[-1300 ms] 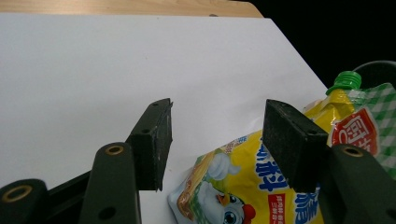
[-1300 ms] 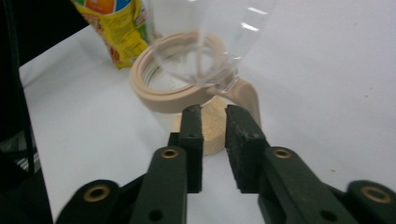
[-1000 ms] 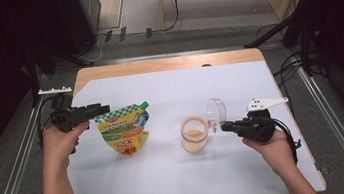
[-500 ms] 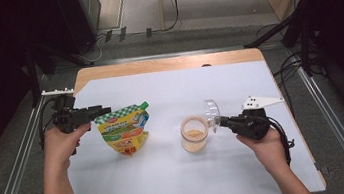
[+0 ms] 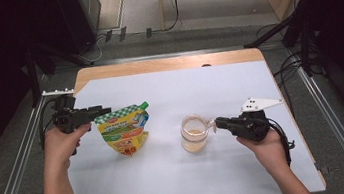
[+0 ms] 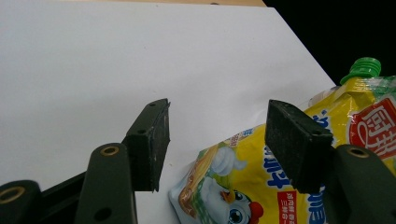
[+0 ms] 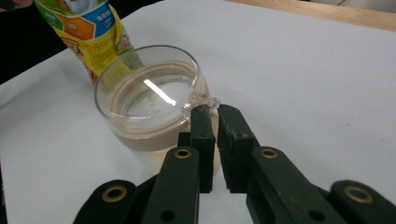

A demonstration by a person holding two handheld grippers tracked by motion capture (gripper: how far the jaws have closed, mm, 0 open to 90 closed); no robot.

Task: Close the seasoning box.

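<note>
Left claw [image 5: 104, 109]: open, and we see nothing between the jaws.
Pouch [image 5: 124, 131]: on the table just right of that claw, long axis running from the cap [image 5: 144, 104] back toward us.
Mug [image 5: 194, 133]: upright, handle [image 7: 205, 99] facing right.
Right claw [image 5: 216, 121]: a slit apart and just been opening, with the handle at its tips. We can't tell whether it grips.

Left claw [image 5: 103, 109] jaws apart; right claw [image 7: 212, 116] nearly closed, just easing open.

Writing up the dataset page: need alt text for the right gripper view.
The right gripper, its two black jaws almost together, grips the handle of a glass mug holding pale liquid, and has just begun to ease open. The mug stands on a white table, with a yellow spouted pouch behind it.
</note>
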